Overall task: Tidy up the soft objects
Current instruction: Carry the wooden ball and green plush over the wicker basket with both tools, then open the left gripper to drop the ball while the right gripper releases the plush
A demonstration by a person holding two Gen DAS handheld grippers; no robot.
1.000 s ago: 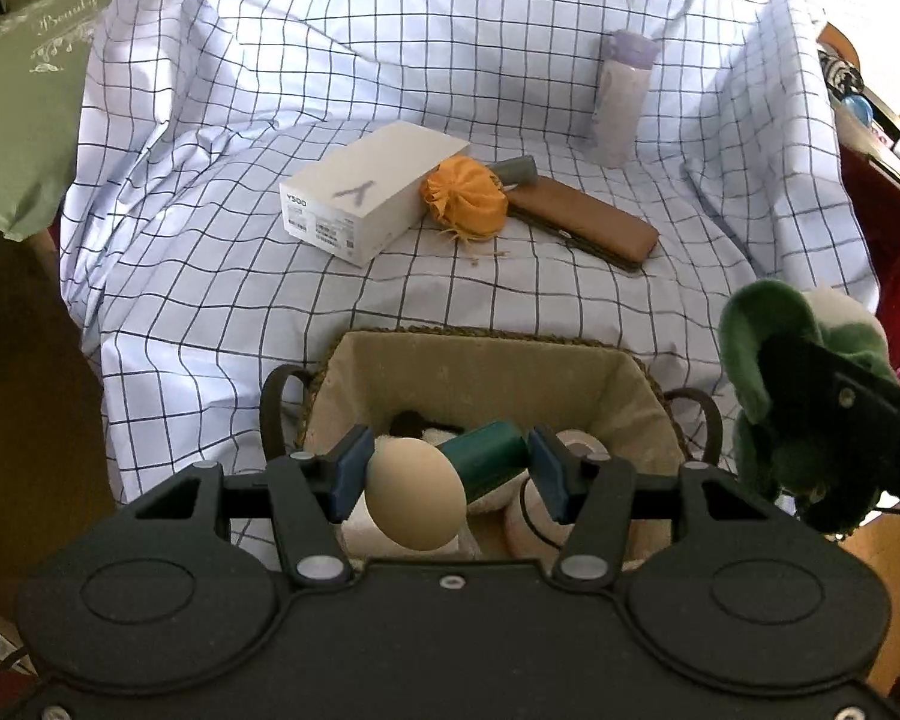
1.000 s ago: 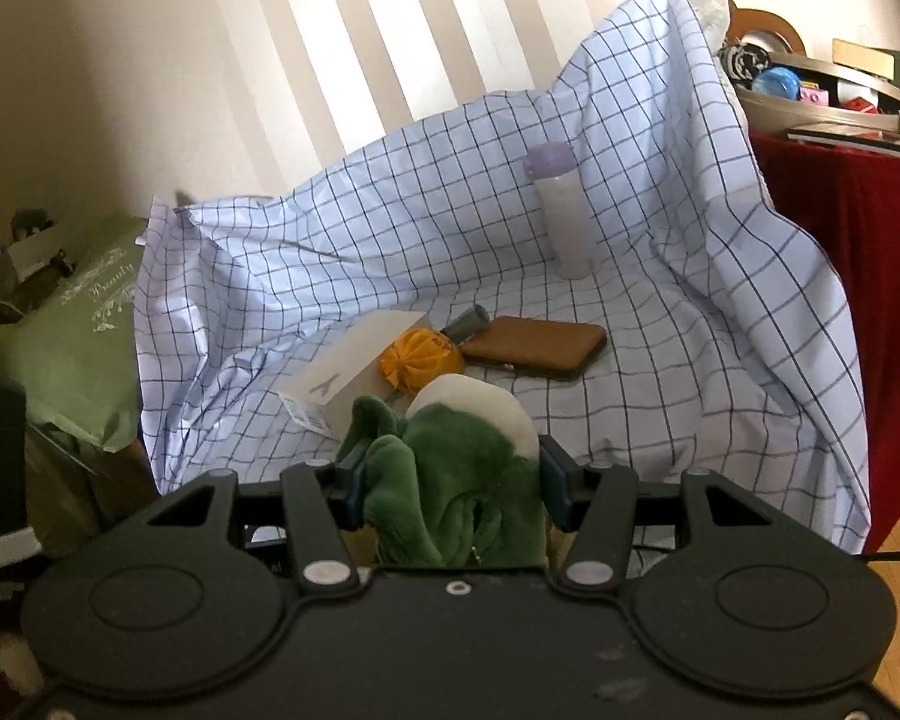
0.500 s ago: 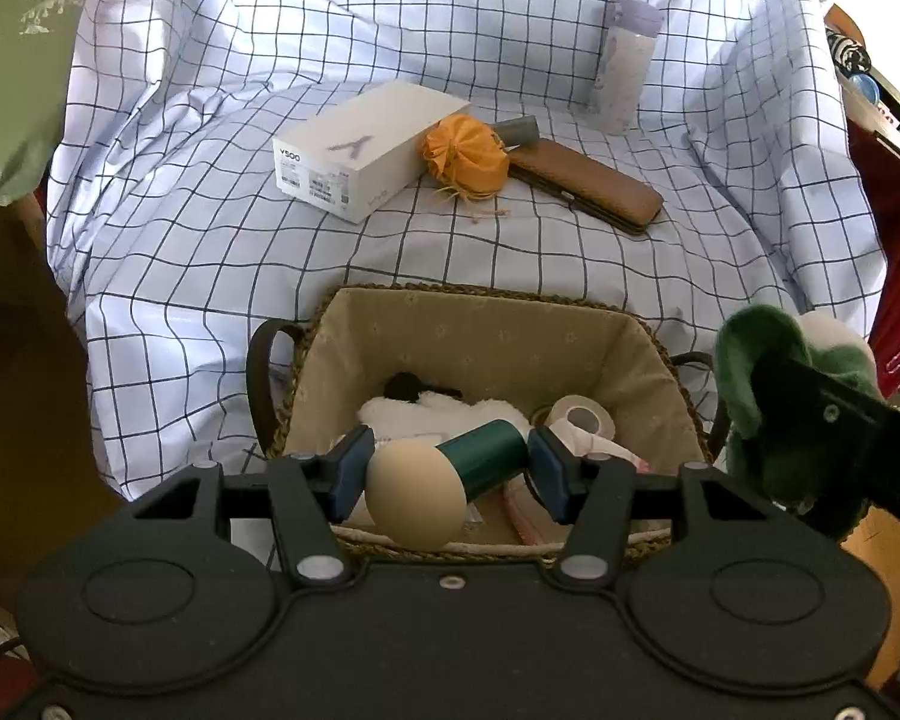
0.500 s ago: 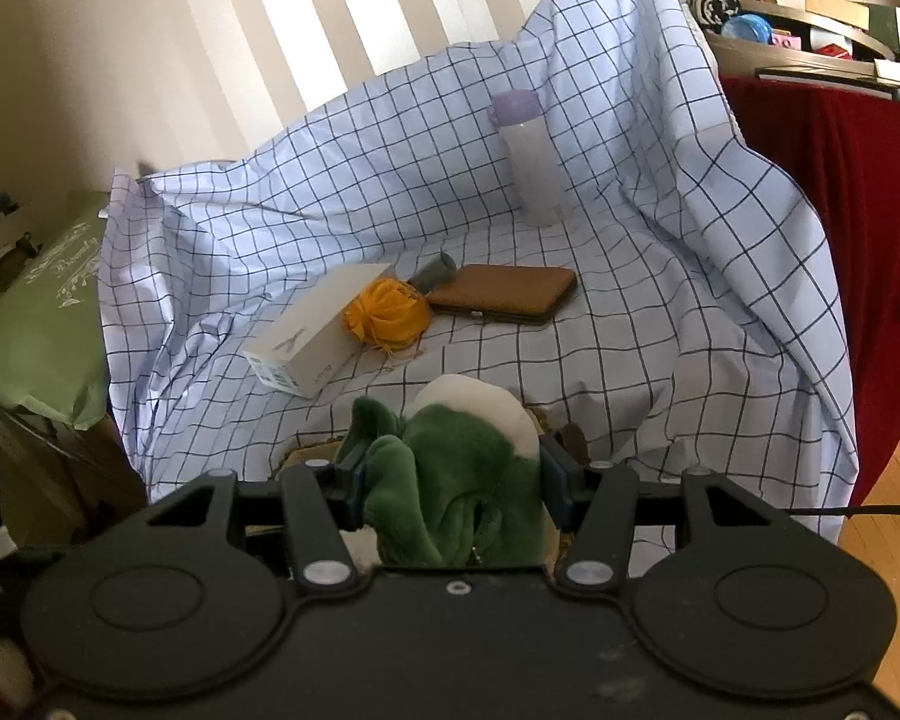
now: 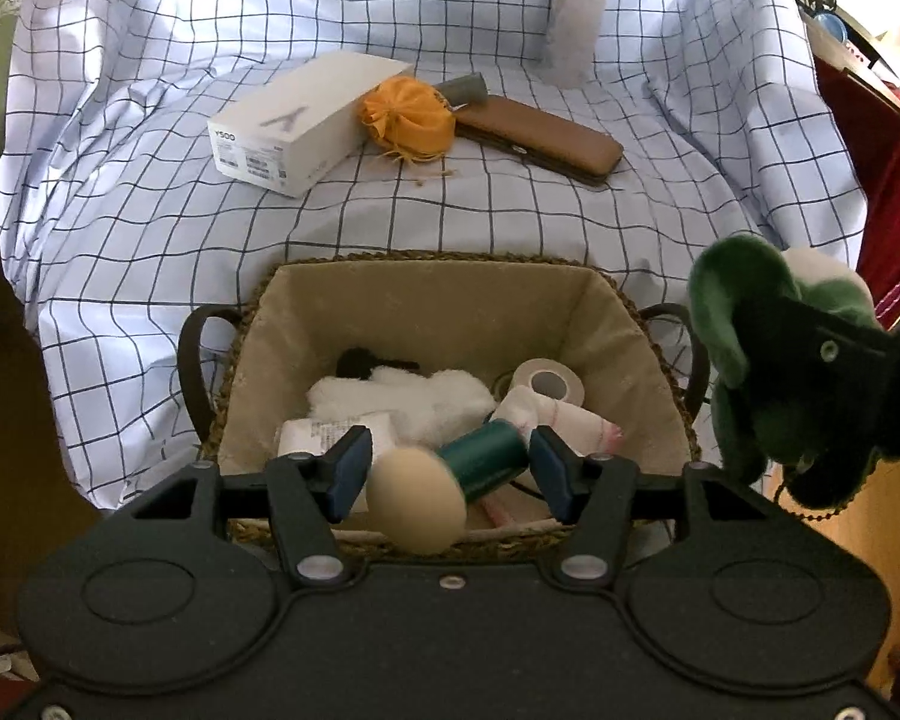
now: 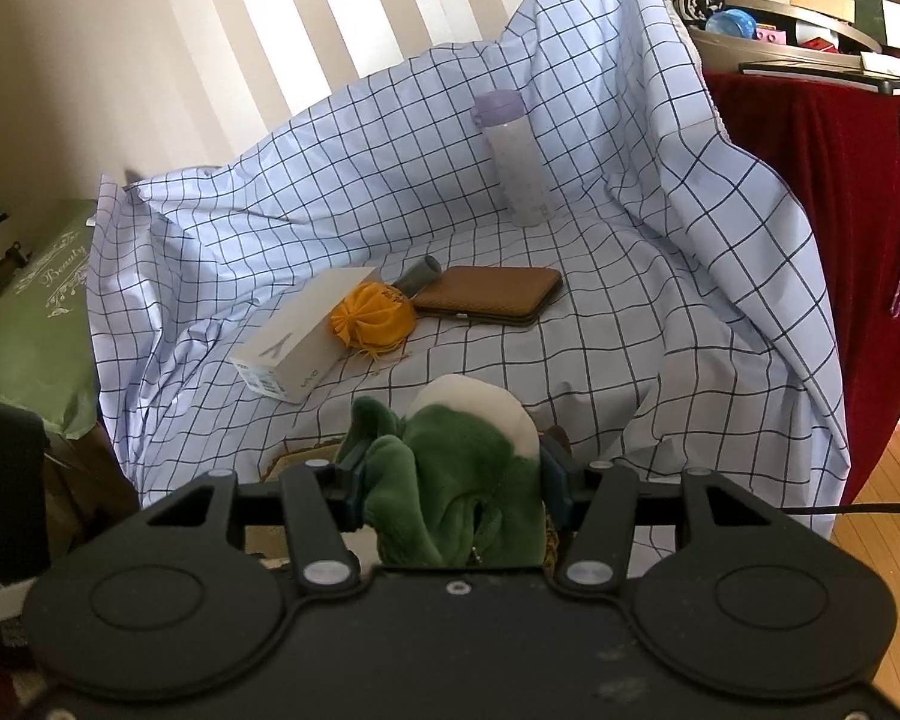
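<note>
My left gripper [image 5: 447, 471] hangs over the woven basket [image 5: 450, 300], jaws opening, the beige-and-teal toy [image 5: 444, 486] loose between them. My right gripper [image 6: 450, 489] stays clenched on the green plush [image 6: 450, 480]. The orange pouch [image 5: 408, 120] waits far on the checked sheet [image 5: 150, 210].

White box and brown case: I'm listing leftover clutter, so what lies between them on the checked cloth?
An orange pouch, touching the white box; both views show it.

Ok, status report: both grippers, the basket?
Left gripper opening, beige-and-green toy loose over basket. Right gripper shut on green plush. Nothing in the way.
</note>
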